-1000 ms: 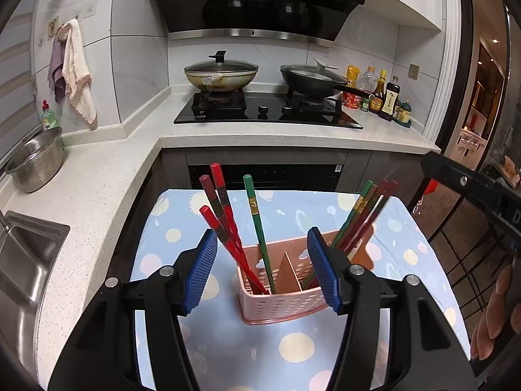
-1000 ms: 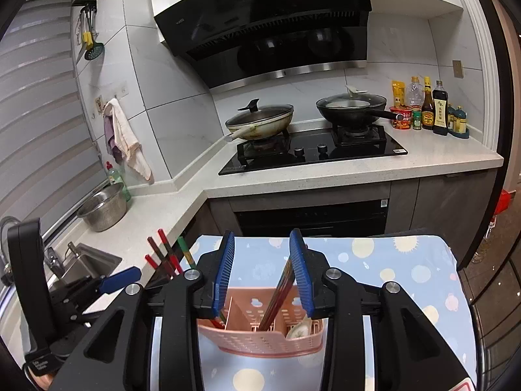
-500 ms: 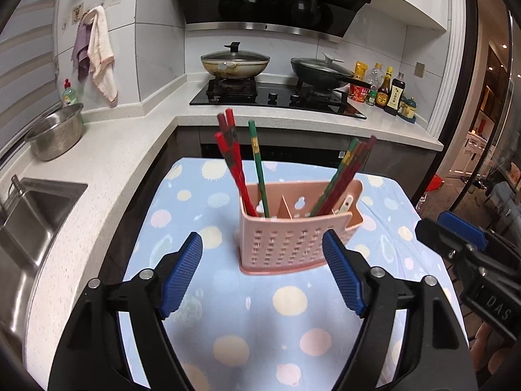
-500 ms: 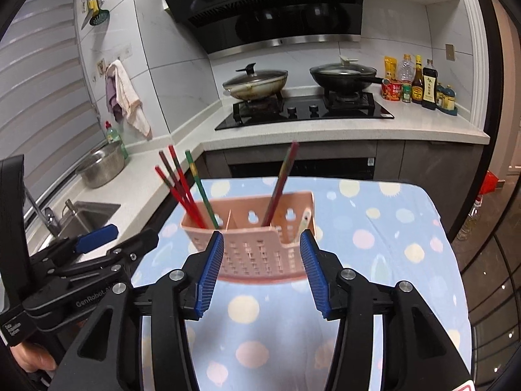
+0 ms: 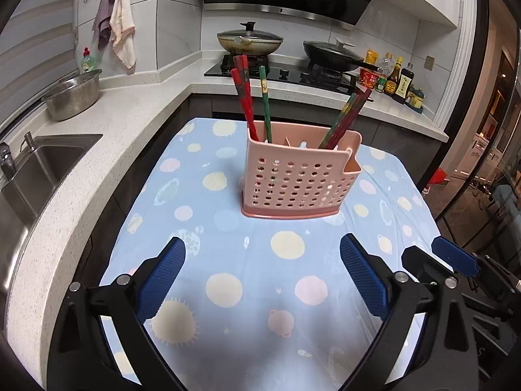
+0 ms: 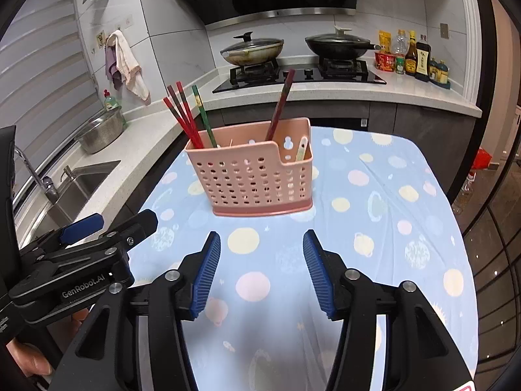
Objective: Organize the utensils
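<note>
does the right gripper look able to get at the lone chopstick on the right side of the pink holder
Probably yes: the right gripper is open and empty, the chopstick sticks up clear of the pink holder, nothing between.

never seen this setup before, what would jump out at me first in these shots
A pink perforated utensil holder stands in the middle of a blue cloth with pastel dots, red and green chopsticks leaning out of its left and right compartments. In front of it hang the left gripper and right gripper, jaws open and empty.
</note>
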Tool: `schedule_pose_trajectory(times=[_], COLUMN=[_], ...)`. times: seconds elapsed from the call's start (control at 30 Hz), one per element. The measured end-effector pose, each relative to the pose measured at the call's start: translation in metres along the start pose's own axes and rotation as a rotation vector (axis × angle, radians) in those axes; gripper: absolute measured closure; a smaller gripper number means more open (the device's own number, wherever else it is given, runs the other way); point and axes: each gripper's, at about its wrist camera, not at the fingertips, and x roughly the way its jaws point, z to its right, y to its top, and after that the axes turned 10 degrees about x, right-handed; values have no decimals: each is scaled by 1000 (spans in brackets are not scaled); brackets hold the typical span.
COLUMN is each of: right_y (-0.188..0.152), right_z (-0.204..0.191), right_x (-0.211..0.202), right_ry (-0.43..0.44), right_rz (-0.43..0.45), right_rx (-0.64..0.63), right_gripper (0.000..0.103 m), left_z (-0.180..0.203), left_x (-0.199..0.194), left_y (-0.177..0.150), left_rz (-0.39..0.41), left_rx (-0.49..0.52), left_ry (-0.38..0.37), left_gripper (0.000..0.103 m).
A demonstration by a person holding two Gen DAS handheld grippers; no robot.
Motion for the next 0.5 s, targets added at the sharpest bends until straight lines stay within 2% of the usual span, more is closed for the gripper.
schedule_pose_trajectory(times=[0.3,0.43,0.5], right_y=[-15,-18,-20], right_z=[5,4,3], right_x=[-8,-12,-13], right_ry=[-37,-71,-82], right_rz=[-4,17,21], right_rx=[-2,-28,-38], right_gripper=[30,18,18], left_z=[6,5,5], left_x=[-8,-9,-10], left_y=[-20,-23,-25], left_rz=[-14,-20,-21], left_rx=[18,16,16], left_ry=[33,41,43], left_gripper=[9,9,8])
